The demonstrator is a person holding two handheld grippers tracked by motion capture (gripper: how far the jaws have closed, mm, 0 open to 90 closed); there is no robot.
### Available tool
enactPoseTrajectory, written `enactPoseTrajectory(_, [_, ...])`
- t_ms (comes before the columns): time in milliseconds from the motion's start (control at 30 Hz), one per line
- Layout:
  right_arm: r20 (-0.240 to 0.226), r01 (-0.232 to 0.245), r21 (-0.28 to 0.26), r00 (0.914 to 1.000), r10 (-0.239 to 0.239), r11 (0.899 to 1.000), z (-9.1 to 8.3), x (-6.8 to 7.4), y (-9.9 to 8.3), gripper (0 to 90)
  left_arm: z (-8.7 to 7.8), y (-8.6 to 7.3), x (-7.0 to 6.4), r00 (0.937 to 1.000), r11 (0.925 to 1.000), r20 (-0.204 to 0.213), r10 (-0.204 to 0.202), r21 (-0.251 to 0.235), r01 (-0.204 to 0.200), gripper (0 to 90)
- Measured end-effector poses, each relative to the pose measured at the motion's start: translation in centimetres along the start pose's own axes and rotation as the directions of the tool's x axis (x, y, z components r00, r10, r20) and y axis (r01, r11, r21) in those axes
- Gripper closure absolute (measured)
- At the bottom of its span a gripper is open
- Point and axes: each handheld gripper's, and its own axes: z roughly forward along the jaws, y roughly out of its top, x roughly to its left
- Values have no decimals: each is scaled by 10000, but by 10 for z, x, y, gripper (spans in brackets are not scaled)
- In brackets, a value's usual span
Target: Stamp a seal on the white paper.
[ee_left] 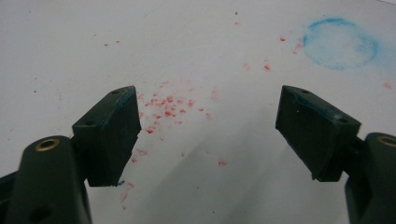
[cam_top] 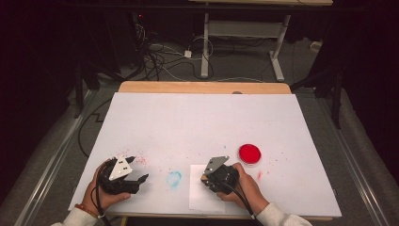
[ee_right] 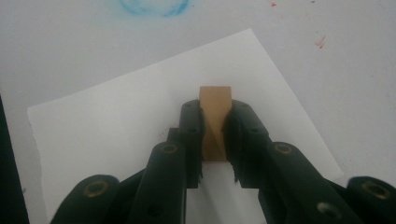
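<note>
Tan wooden block point(ee_right: 215, 122) between black jaws, over a white paper sheet point(ee_right: 116, 126). Bright red round dish point(cam_top: 249, 153). Faint blue ring stain point(cam_top: 173, 178) and scattered red specks point(ee_left: 166, 105) across the white tabletop point(cam_top: 197, 117), light wood at its far edge.

We see 1 small tan wooden block point(ee_right: 215, 122), flat-faced and upright, clamped between the right gripper's point(ee_right: 215, 135) jaws, poised over 1 white paper sheet point(ee_right: 116, 140) lying flat.

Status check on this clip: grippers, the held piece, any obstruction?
Left gripper open, empty. Right gripper shut on wooden block, above white paper sheet. Red ink dish off to the side, nothing obstructing.
</note>
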Motion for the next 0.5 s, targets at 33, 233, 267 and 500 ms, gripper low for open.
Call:
enactPoseTrajectory(33, [-7,-20,-3,10000,20,10000,0,0,0,765,0,0,0,10000,10000,2,34,-34,-34,212])
enactPoseTrajectory(233, [-105,-161,-71,9998,161,9998,1,-1,-1,765,0,1,0,10000,10000,-21,61,16,-61,212])
enactPoseTrajectory(267, [-114,-186,-55,9998,185,9998,1,-2,-1,765,0,1,0,10000,10000,-20,41,9,-41,211])
enactPoseTrajectory(500, [-98,-214,5,9997,214,9998,1,-2,-1,765,0,1,-1,10000,10000,-17,32,11,-32,212])
